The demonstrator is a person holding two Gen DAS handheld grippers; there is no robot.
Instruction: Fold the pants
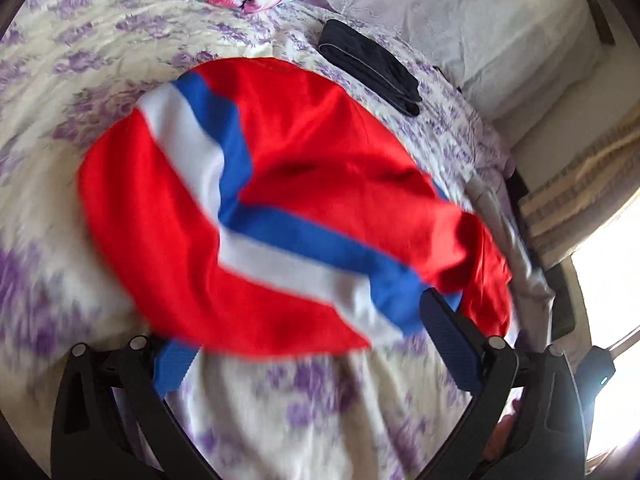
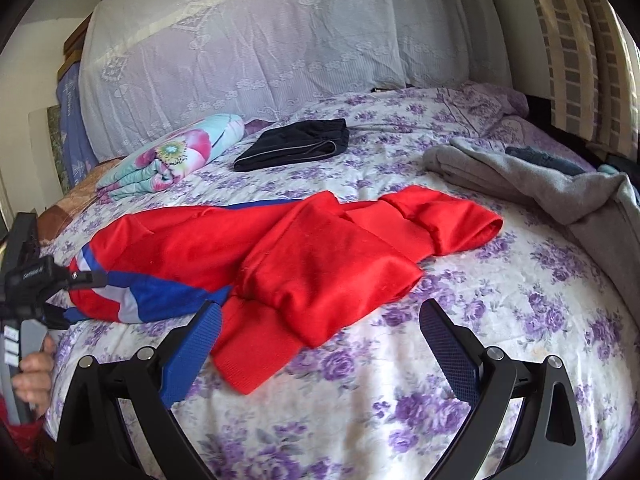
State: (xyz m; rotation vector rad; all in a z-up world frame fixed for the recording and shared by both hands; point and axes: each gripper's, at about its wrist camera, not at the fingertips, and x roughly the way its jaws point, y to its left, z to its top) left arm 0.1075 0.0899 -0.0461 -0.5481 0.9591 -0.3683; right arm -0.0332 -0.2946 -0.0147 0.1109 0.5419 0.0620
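Red pants with blue and white side stripes lie on the flowered bedspread. In the left wrist view my left gripper is open at their near edge, the fabric draped over the finger tips. In the right wrist view the pants lie loosely folded over themselves, the ribbed waistband nearest. My right gripper is open just before that waistband, apart from it. The left gripper shows at the far left, at the striped end; its jaws are hidden there.
Folded black pants lie further up the bed. A rolled flowered quilt is at the back left. Grey clothes are heaped at the right. A lace-covered headboard pile stands behind. The bed edge and a curtain are right.
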